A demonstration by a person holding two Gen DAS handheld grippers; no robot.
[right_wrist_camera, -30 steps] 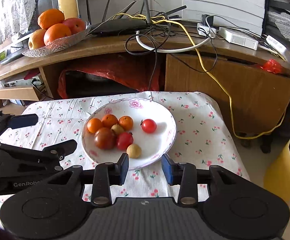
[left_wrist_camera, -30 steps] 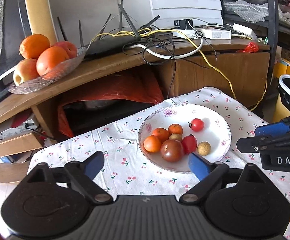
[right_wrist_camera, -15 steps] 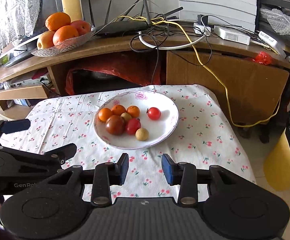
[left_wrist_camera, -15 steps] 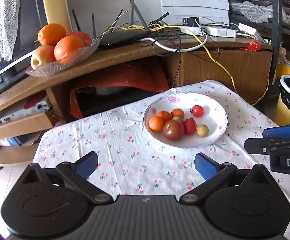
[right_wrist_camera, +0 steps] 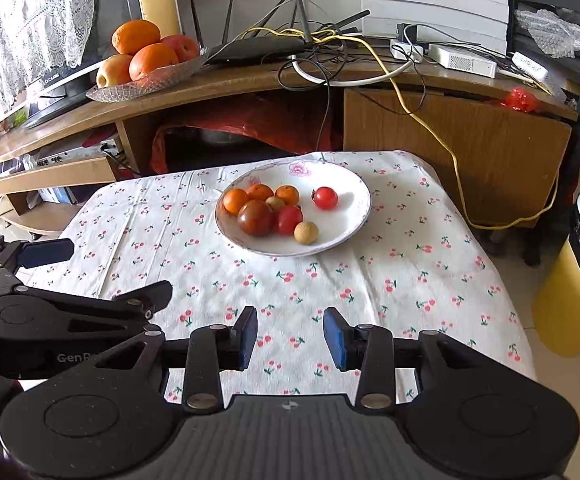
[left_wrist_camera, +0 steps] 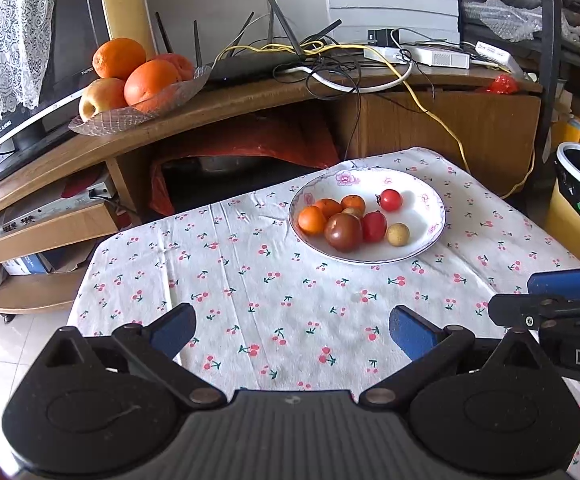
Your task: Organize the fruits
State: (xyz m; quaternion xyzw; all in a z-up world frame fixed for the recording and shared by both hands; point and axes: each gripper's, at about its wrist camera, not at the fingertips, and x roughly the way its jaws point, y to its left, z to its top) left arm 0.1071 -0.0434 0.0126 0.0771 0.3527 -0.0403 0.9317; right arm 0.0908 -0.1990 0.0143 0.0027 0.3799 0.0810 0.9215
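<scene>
The small fruits (left_wrist_camera: 350,220) all lie gathered in the white plate (left_wrist_camera: 430,232) at the far side of the surface (left_wrist_camera: 274,312); I judge the sorting done or nearly so. My left gripper (left_wrist_camera: 292,330) stands wide and empty, my right gripper (right_wrist_camera: 290,338) narrower, empty, both near, well short of the plate.

Daylight is coming through a lace curtain (right_wrist_camera: 30,28) at left; a curved wooden TV stand (right_wrist_camera: 250,80) is running along the white wall (left_wrist_camera: 210,4), and pale floor tiles (left_wrist_camera: 18,340) are showing below.
</scene>
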